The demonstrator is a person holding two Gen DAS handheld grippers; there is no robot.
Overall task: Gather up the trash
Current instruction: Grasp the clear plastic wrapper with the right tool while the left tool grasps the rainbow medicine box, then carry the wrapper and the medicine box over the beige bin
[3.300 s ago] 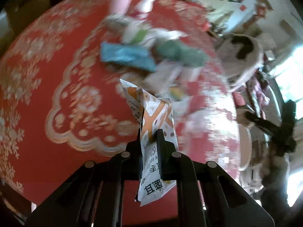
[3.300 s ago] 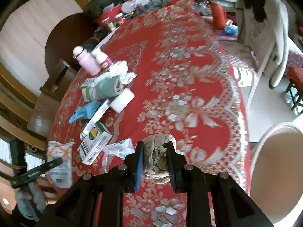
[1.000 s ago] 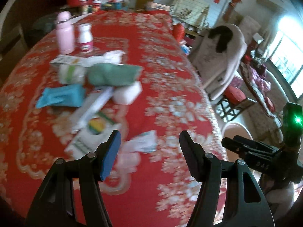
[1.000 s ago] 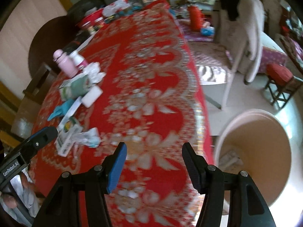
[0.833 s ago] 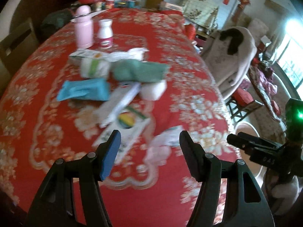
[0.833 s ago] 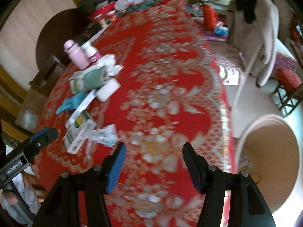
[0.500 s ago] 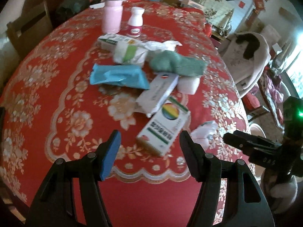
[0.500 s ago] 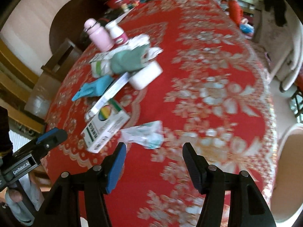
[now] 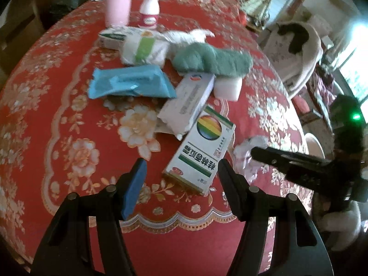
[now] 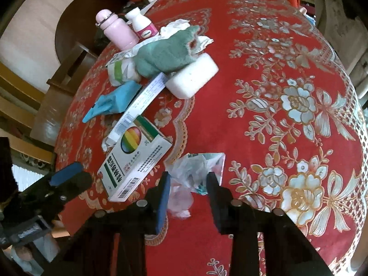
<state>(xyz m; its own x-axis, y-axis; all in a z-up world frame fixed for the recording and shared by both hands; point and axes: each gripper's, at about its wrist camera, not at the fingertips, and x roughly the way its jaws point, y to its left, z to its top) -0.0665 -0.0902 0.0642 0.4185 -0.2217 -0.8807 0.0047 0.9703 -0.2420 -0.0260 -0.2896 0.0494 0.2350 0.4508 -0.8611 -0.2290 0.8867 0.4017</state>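
A: Entry, nearest first. Right gripper [image 10: 188, 179]: jaws have just been closing. A crumpled plastic wrapper [image 10: 195, 170] lies between the fingers at the near edge of the red tablecloth [image 10: 287, 73]. The pads stand close on either side of it; whether they press on it I cannot tell.

B: Left gripper?

A: Left gripper [image 9: 181, 170]: jaws stand about half apart and hold nothing. The near end of the white medicine box [image 9: 202, 147], the one with the rainbow disc, lies on the cloth between and just beyond its fingertips, apart from both.

B: Wrapper relative to the box?

A: Just beside it, on the right in the right wrist view. In the left wrist view the wrapper is mostly hidden behind the right gripper's finger.

B: Further out?

A: A long white carton [image 9: 188, 101] rests partly under the far end of the medicine box. Left of it, a blue packet [image 9: 128, 82]. Right of it, a white sponge block [image 10: 193, 76], with a green fuzzy cloth [image 10: 165, 53] lying over its far edge. Behind the blue packet, a white roll with a green band [image 9: 142, 48] and crumpled tissue [image 10: 177, 26].

B: Farthest?

A: A pink bottle [image 10: 115, 30] and a small white bottle [image 10: 141, 24], upright, side by side.
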